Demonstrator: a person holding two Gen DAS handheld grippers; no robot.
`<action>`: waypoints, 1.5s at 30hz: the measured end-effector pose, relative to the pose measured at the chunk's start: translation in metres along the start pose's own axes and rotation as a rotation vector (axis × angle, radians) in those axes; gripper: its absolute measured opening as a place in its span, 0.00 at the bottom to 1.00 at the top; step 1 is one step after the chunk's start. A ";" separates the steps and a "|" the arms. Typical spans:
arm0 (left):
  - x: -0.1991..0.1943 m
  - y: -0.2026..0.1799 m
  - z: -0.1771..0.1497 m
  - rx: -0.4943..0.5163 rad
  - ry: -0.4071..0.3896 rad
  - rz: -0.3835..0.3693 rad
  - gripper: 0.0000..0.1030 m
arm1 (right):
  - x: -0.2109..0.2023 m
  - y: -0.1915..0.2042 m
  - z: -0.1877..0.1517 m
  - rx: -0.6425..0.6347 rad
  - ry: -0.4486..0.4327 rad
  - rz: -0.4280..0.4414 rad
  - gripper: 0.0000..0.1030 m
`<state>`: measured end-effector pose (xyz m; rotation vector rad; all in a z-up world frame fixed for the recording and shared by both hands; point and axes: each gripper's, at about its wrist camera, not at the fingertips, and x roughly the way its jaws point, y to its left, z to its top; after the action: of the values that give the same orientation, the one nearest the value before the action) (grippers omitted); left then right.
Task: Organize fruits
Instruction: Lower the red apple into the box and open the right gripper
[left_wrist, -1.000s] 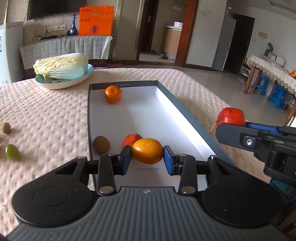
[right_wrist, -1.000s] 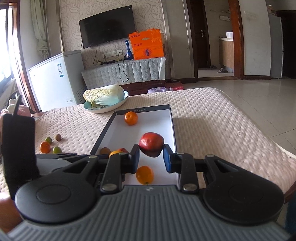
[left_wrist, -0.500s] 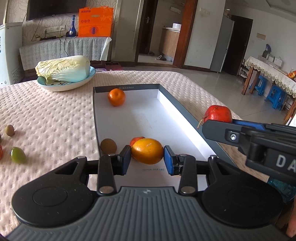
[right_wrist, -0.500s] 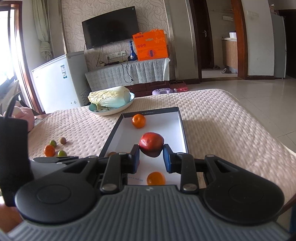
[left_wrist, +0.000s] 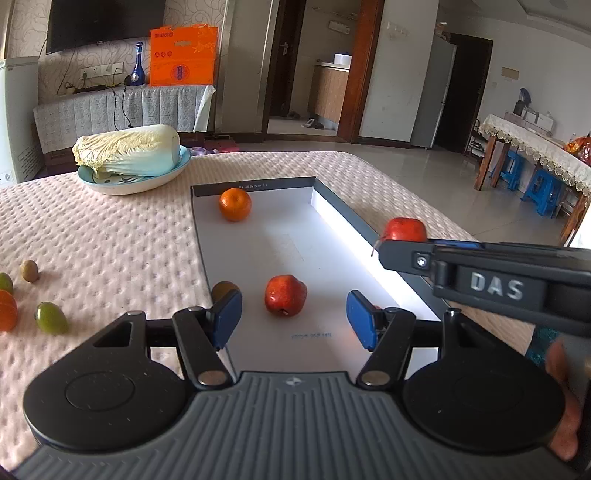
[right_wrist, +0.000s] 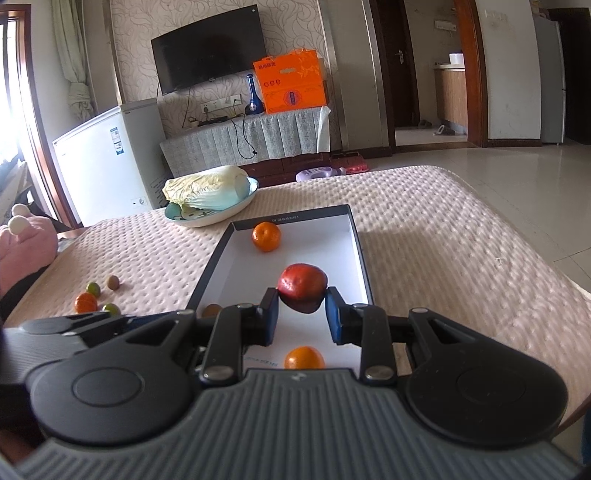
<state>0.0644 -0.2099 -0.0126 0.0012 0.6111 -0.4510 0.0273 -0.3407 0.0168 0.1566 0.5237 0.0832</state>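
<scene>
Left wrist view: the shallow grey-rimmed white tray (left_wrist: 332, 201) runs up the middle of the frame on the pink dimpled tablecloth (left_wrist: 110, 251). Already in it are a round orange mandarin (left_wrist: 235, 204) at the top end, a red apple-like fruit (left_wrist: 285, 300) in the lower centre and a brown kiwi (left_wrist: 222, 288) partly behind the left pad. At the left edge a second small brown kiwi (left_wrist: 29, 270), a green oval fruit (left_wrist: 51, 317) and an orange fruit (left_wrist: 7, 310), cut by the frame edge, lie loose on the cloth, so several pieces are left to move. The left gripper (left_wrist: 293, 319) tilts down over the tray's near end; its jaws have just been opening and stand fairly wide, with nothing pressed between the blue pads. At the right, the right gripper (left_wrist: 402, 243) reaches in side-on, carrying a red fruit (left_wrist: 403, 229) above the tray's right rim.

Right wrist view: the right gripper (right_wrist: 302, 314) is closed narrowly on that dark red fruit (right_wrist: 303, 287), held above the tray (right_wrist: 354, 229) and angled downward. A glossy orange (right_wrist: 304, 357) lies at the tray's near end, at the bottom centre, just below the jaws, by my reading freshly set down there. The mandarin (right_wrist: 266, 236) sits farther up, and the loose fruits (right_wrist: 92, 299) show at the left. The left gripper is only a dark body at the lower left.
</scene>
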 end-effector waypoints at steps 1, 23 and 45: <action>-0.001 0.001 0.000 0.003 0.004 0.002 0.66 | 0.002 0.001 0.000 -0.002 0.003 -0.001 0.30; -0.027 0.039 -0.003 -0.008 0.003 0.043 0.66 | 0.049 0.014 -0.002 0.007 0.071 -0.039 0.30; -0.015 0.035 -0.010 0.020 0.062 0.047 0.66 | 0.062 0.001 -0.009 0.017 0.122 -0.098 0.37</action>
<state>0.0624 -0.1709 -0.0167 0.0493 0.6665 -0.4123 0.0765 -0.3308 -0.0214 0.1432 0.6529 -0.0071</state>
